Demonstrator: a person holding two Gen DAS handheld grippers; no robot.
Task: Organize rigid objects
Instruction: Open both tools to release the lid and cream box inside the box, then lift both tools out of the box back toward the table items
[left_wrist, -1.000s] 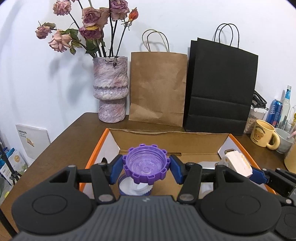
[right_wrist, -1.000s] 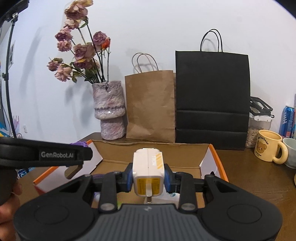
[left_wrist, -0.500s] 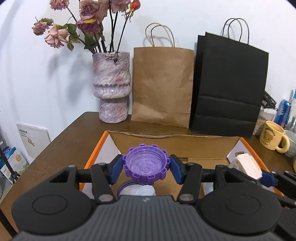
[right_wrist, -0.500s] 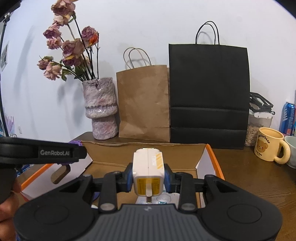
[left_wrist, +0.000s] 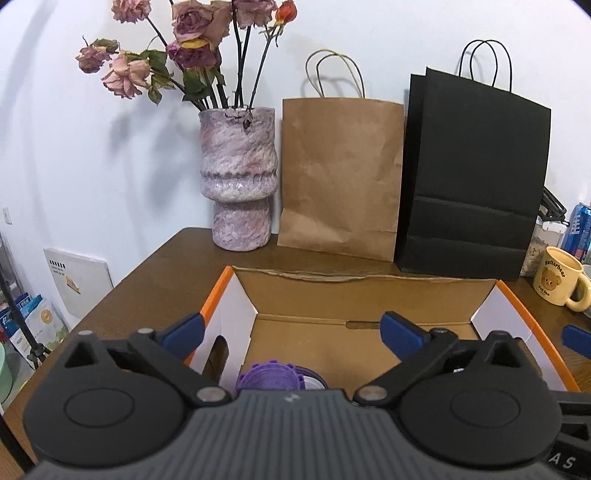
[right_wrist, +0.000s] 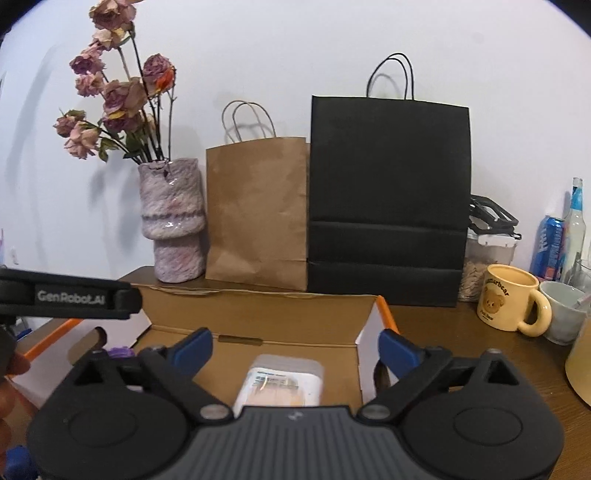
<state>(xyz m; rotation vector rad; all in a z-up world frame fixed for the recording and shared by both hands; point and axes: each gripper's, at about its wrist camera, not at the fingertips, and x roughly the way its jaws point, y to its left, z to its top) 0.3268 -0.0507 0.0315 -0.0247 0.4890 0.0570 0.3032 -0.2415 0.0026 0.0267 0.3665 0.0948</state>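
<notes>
An open cardboard box (left_wrist: 364, 291) with orange edges stands on the brown table; it also shows in the right wrist view (right_wrist: 258, 306). My left gripper (left_wrist: 291, 328) is open and empty above the box. A purple ridged cap (left_wrist: 269, 376) lies in the box just below it. My right gripper (right_wrist: 295, 341) is open and empty above the box's right half. A white charger (right_wrist: 282, 382) lies in the box beneath it, partly hidden by the gripper body. The purple cap (right_wrist: 120, 351) peeks out at the left in that view.
A purple vase (left_wrist: 238, 177) with dried roses, a brown paper bag (left_wrist: 341, 177) and a black paper bag (left_wrist: 469, 177) stand against the back wall. A yellow bear mug (right_wrist: 511, 297), a grey cup, cans and a bottle crowd the right side.
Both grippers opened. The purple cap dropped from the left gripper into the box, and the white charger dropped from the right gripper into the box.
</notes>
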